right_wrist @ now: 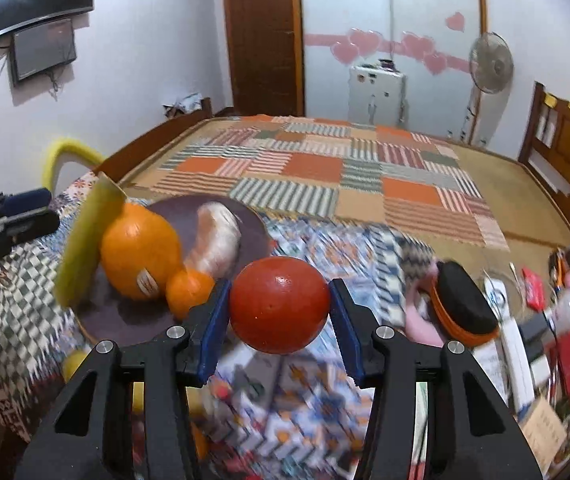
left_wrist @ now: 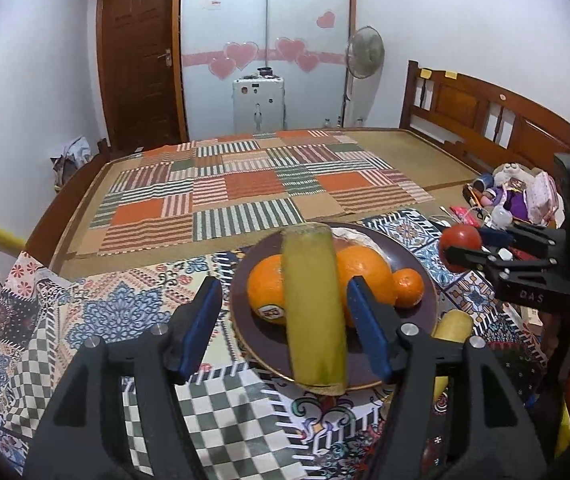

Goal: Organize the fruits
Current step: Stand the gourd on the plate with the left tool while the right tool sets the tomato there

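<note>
A dark purple plate (left_wrist: 425, 280) holds two large oranges (left_wrist: 265, 288), a small mandarin (left_wrist: 408, 287) and a pale wrapped fruit (right_wrist: 215, 238). A long yellow-green fruit (left_wrist: 315, 312) lies across the plate between the fingers of my left gripper (left_wrist: 285, 312), which is open around it with gaps on both sides. My right gripper (right_wrist: 281, 316) is shut on a red tomato (right_wrist: 279, 304) and holds it just right of the plate (right_wrist: 251, 220); it also shows in the left wrist view (left_wrist: 459, 256) with the tomato (left_wrist: 460, 240).
A second yellow-green fruit (left_wrist: 451, 328) lies right of the plate on the patterned cloth (left_wrist: 133, 312). A black and orange case (right_wrist: 465, 304) and cluttered toys and packets (left_wrist: 517, 200) sit to the right. A striped patchwork mat (left_wrist: 245, 192) covers the bed beyond.
</note>
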`<state>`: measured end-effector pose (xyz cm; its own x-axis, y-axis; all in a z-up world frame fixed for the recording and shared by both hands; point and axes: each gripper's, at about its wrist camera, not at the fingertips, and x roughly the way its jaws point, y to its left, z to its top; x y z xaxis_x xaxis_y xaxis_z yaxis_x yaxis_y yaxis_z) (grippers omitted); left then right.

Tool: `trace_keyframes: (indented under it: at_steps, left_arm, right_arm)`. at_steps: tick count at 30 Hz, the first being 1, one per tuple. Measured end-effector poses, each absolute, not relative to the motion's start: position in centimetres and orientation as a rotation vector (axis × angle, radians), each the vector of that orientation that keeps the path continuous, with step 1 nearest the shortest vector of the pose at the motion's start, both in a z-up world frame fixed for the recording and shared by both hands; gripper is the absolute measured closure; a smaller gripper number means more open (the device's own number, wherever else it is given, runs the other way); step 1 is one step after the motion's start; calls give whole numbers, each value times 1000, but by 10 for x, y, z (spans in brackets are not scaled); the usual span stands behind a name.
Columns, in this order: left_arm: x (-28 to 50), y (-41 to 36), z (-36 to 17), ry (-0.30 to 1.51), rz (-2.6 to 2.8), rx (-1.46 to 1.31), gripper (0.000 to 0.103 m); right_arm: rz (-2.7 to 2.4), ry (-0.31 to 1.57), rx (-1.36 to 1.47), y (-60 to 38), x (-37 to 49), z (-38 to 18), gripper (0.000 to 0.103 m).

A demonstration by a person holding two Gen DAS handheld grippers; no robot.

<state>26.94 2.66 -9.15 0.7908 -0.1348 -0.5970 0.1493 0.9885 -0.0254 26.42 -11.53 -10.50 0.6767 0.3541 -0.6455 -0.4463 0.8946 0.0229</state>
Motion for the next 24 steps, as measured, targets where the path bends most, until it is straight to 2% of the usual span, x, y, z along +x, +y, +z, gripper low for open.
trace_keyframes:
  at_steps: [8, 18, 24]
  left_arm:
    - [264, 42, -95, 637, -138, 21, 35]
    - [246, 51, -101, 662, -162, -2, 34]
    - [234, 46, -99, 669, -185, -15, 31]
  right_arm:
    - [520, 729, -172, -80, 293, -111, 57]
    - [595, 690, -234, -68, 233, -103, 57]
    - [628, 729, -267, -55, 222, -115, 57]
